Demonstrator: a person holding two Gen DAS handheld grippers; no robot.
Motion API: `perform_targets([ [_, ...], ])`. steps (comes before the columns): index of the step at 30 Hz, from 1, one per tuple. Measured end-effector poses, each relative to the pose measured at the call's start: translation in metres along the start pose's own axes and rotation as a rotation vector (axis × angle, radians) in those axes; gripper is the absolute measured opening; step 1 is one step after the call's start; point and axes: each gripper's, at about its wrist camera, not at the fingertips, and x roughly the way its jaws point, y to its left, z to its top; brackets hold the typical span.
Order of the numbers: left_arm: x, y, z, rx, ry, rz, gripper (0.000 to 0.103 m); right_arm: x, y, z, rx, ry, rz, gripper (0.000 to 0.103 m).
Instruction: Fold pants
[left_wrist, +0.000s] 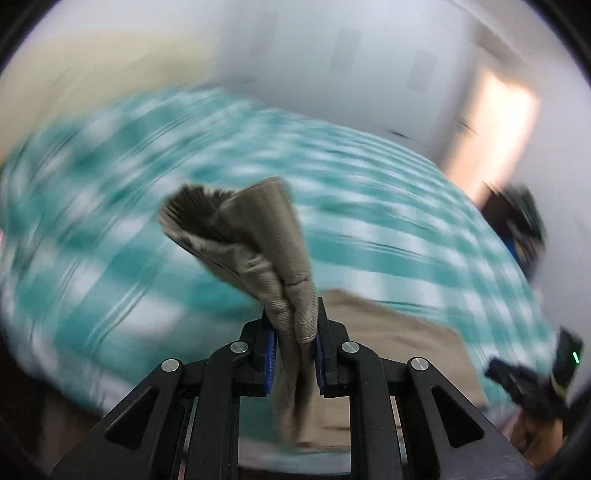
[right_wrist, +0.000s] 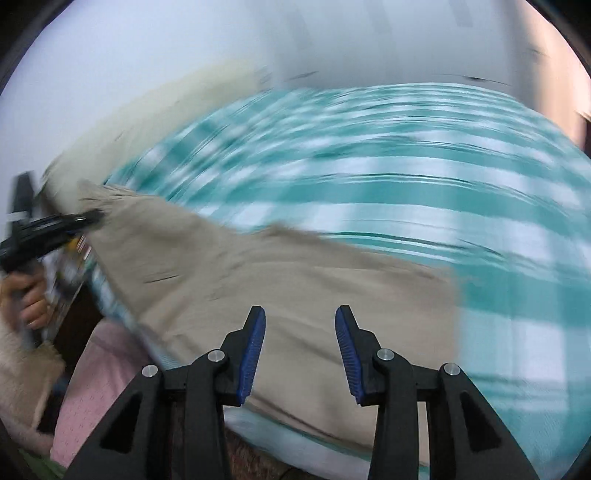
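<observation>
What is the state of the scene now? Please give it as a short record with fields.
surface: bed cover, teal and white checks
garment: beige pants, lying partly spread on the cover
left gripper: shut on a bunched part of the pants, lifted off the cover
right gripper: open, nothing between the pads, above the pants
picture quality: strong motion blur in both views

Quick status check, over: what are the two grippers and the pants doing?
Left gripper clamped on a bunched end of the tan pants. Right gripper open, empty, above them. Pants partly spread on the teal checked bed. Nothing in the way.
</observation>
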Motion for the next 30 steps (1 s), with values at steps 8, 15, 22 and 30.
perform_targets([
  [8, 0.107, -0.208, -0.060, 0.303, 0.284, -0.285, 0.067, -0.055, -0.088, -0.055, 0.291, -0.105, -0.057, 0.040],
  [15, 0.091, -0.157, -0.071, 0.214, 0.313, -0.231, 0.082, -0.063, -0.114, -0.065, 0.441, -0.109, 0.044, 0.041],
  [22, 0.076, -0.039, -0.083, 0.090, 0.263, 0.005, 0.083, 0.013, -0.081, -0.039, 0.517, 0.154, 0.325, 0.042],
  [30, 0.076, -0.020, -0.113, 0.046, 0.230, 0.053, 0.083, 0.055, -0.060, -0.011, 0.442, 0.272, 0.121, 0.014],
])
